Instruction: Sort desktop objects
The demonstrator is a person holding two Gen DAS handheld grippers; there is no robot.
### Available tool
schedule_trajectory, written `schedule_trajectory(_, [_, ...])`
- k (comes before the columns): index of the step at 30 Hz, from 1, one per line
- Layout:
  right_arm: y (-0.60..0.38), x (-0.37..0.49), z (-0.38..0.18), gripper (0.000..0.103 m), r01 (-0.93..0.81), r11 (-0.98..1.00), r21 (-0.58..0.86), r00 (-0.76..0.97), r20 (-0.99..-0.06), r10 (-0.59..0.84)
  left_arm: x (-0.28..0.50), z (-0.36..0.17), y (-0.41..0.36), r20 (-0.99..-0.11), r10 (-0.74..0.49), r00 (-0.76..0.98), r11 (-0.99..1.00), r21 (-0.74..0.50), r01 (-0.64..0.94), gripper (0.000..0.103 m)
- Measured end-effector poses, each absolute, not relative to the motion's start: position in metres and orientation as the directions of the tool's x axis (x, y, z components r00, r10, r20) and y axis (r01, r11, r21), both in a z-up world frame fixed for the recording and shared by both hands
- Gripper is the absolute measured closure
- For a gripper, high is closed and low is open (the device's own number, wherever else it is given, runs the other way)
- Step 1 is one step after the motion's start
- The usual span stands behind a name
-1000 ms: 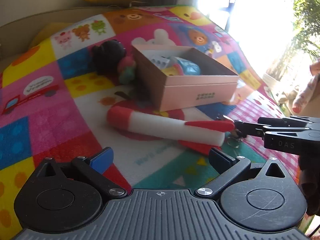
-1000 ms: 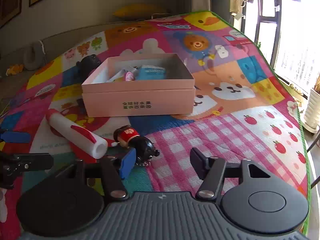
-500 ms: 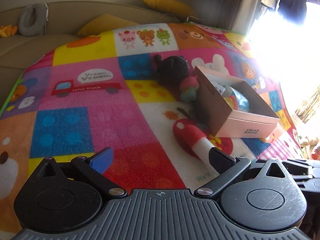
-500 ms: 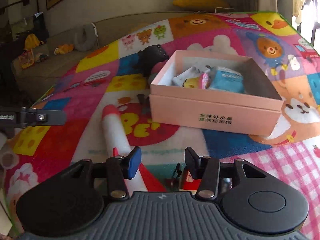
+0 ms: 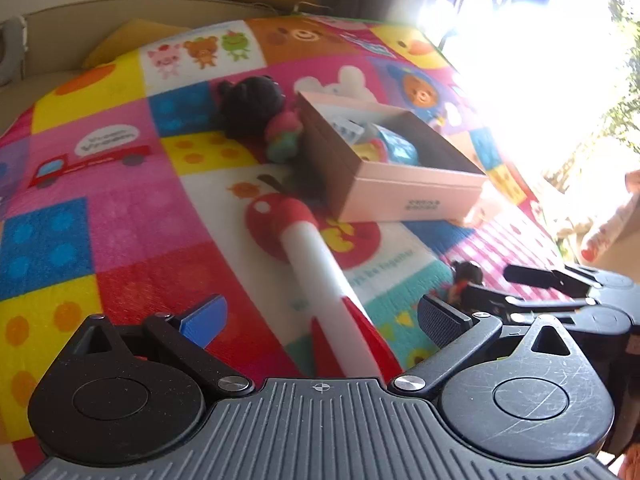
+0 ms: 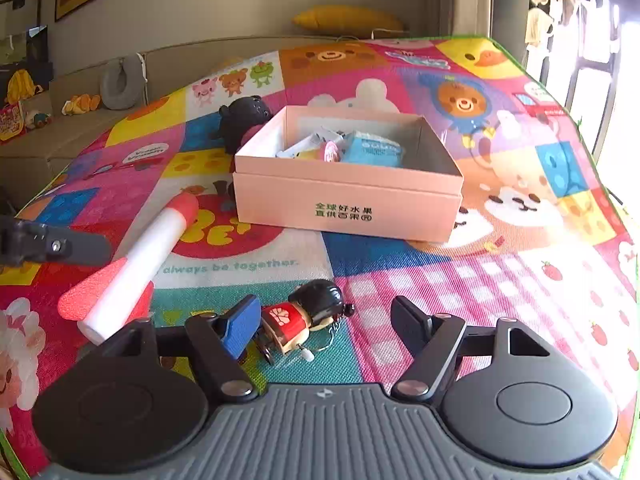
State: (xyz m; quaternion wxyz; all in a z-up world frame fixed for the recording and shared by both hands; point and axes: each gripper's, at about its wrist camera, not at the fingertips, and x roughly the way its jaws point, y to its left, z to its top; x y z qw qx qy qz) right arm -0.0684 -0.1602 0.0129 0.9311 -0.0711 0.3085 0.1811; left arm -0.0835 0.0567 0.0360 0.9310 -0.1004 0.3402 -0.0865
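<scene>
Right gripper (image 6: pixel 324 320) has drawn back from over the doll (image 6: pixel 308 318) — jaws opening around it; left gripper (image 5: pixel 320 316) wide over the rocket (image 5: pixel 320 276).

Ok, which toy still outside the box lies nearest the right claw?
The small doll with black hair and red body, lying between the opening right claw fingers; foam rocket and black plush lie farther.

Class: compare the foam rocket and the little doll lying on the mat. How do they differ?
The rocket is long, white with red tip and fins; the doll is short, black-haired, red-bodied. The rocket lies clear of the right gripper; the doll lies between its opening jaws. Both are outside the box.
</scene>
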Motion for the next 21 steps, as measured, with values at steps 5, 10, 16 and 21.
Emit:
schedule_trajectory(5, [-0.16, -0.063, 0.014, 0.03, -0.382, 0.923, 0.045, 0.729, -0.6, 0.33, -0.091, 0.022, 0.024, -0.67, -0.23, 0.706, 0.973, -0.133, 0.19, 0.0])
schedule_trajectory(10, [-0.162, -0.077, 0.015, 0.03, -0.39, 0.92, 0.043, 0.743, -0.576, 0.342, -0.096, 0.014, 0.018, -0.686, -0.14, 0.714, 0.984, -0.019, 0.176, 0.0])
schedule_trajectory(16, [-0.158, -0.081, 0.009, 0.03, -0.418, 0.899, 0.129, 0.688, -0.602, 0.407, -0.09, 0.015, 0.048, -0.691, -0.033, 0.722, 0.999, -0.033, 0.013, 0.0])
schedule_trajectory(21, [-0.138, -0.084, 0.01, 0.03, -0.495, 0.853, 0.165, 0.65, -0.581, 0.49, -0.092, 0.014, 0.056, -0.688, -0.017, 0.726, 0.999, -0.04, -0.015, 0.0])
